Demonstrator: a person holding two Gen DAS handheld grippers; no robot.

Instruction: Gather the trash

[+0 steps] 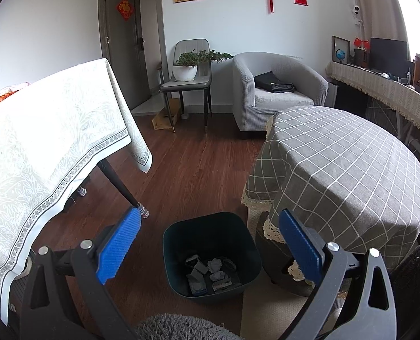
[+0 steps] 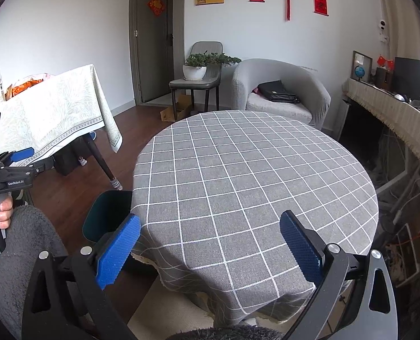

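Hovering spread wide and gripping nothing, the left tongs (image 1: 208, 243), directly above the dark bin (image 1: 211, 255) standing on the wood floor (image 1: 192, 167) just beside the checked round surface (image 1: 348, 167). Lying inside the bin, between the blue pads (image 1: 118, 245) in the left wrist view, crumpled trash (image 1: 210, 273) (grey paper wads and flat scraps). Hanging likewise released and empty over that surface, the right tongs (image 2: 210, 245), with the bin's rim peeking out just left of the near pad.

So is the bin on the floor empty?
No. The bin stands upright with crumpled paper and other scraps lying on its bottom.
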